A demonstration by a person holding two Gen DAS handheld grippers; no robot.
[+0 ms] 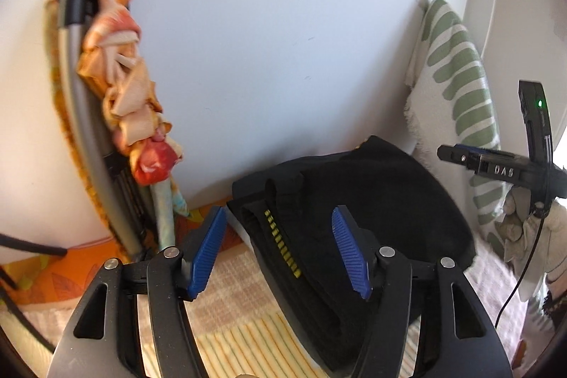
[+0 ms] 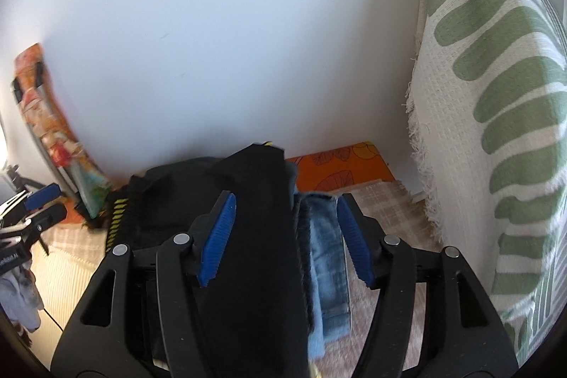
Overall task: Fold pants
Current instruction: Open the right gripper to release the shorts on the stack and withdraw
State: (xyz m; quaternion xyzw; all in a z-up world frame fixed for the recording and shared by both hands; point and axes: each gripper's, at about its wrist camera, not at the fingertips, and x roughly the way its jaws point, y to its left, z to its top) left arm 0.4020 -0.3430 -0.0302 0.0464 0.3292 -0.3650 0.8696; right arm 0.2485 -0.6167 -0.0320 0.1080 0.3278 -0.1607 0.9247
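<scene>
Black pants [image 1: 354, 201] with a yellow-striped tag lie folded in a bundle on the checked and striped cover. My left gripper [image 1: 280, 247] is open, its blue fingers spread above the bundle's left part, touching nothing. The right gripper shows at the right edge of this view [image 1: 496, 165]. In the right wrist view the black pants [image 2: 255, 236] lie between the spread fingers of my right gripper [image 2: 287, 236], which is open. Folded blue jeans [image 2: 326, 257] lie under the pants' right side. The left gripper shows at the far left [image 2: 39, 201].
A white wall [image 1: 265, 41] stands behind the surface. A green-and-white patterned throw [image 2: 496, 94] rises on the right. An orange floral cloth [image 1: 124, 66] hangs on a grey metal frame at the left. An orange leaf-print sheet [image 2: 340, 165] lies at the back.
</scene>
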